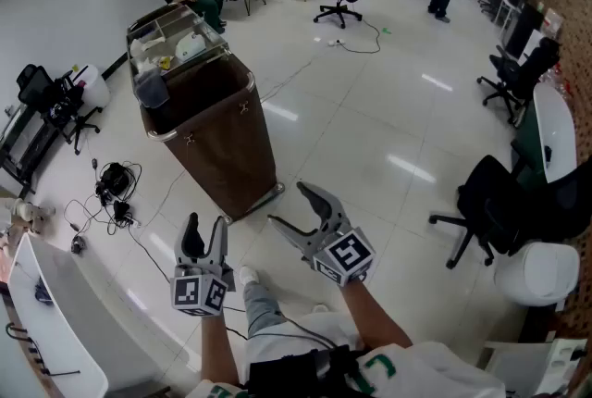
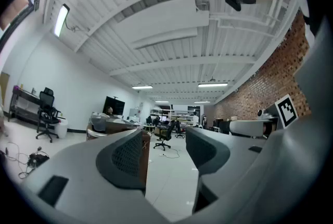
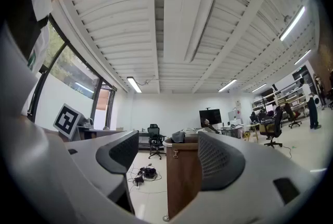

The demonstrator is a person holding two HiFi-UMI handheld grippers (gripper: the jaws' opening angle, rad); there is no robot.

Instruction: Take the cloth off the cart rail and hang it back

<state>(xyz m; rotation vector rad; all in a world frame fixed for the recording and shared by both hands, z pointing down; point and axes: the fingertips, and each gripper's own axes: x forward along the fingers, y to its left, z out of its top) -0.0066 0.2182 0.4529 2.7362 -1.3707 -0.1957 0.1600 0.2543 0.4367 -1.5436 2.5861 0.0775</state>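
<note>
The main danger, I think, is a bad grip at the far end of a long reach. Both grippers are well apart from the cart, so the person must first walk up to it. If the jaws then close on too little fabric, the cloth may slip off and fall to the floor, or into the cart. If they close too low, they may catch the cart rail together with the fabric, and a pull could then move the whole cart, which looks light enough to shift. The clear tray on top of the cart, at 12 o'clock from the cloth, holds small items that a careless sweep could knock. The cables on the floor, at 10 o'clock from the left gripper, could catch a foot on the way. The left gripper has its jaws apart, with nothing between the fingers; only the floor and the brown side of the cart show through the gap. The right gripper is spread wide and is also empty. The cloth, dark grey, hangs over the rail at the near left corner of the cart. In the head view it lies at 11 o'clock from both grippers; in the right gripper view it sits on the cart top, far behind the gap of the jaws and touching neither finger.
</note>
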